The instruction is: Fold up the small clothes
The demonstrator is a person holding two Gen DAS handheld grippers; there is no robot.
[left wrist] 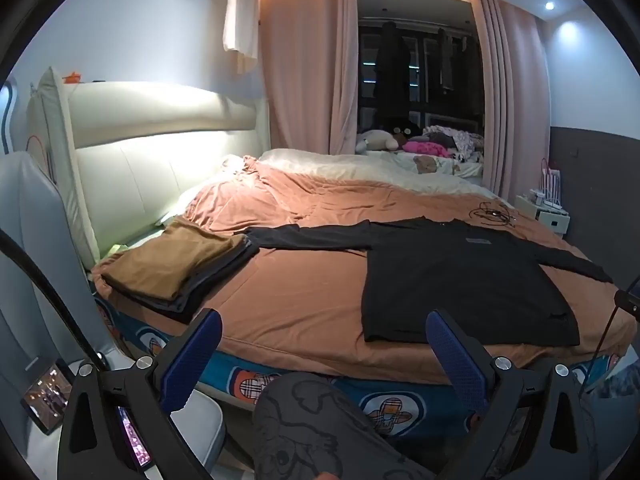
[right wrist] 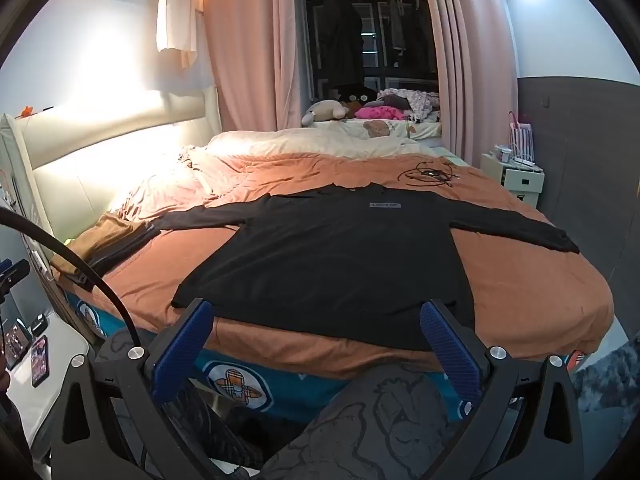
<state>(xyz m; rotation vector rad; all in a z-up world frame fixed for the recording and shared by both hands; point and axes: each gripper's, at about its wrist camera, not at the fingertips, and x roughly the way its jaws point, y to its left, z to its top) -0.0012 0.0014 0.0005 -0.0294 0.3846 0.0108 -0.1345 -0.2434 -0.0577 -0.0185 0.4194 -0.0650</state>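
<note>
Two hand-held grippers (left wrist: 324,354) (right wrist: 316,342), both released; one black shirt (right wrist: 340,256), one folded stack (left wrist: 172,268).

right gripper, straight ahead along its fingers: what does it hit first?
Probably the black long-sleeve shirt spread flat on the orange bedspread. The right gripper is open and empty, aimed at the shirt's near hem by the bed edge. Depth is unclear; aimed lower, it would meet the bed edge first.
</note>
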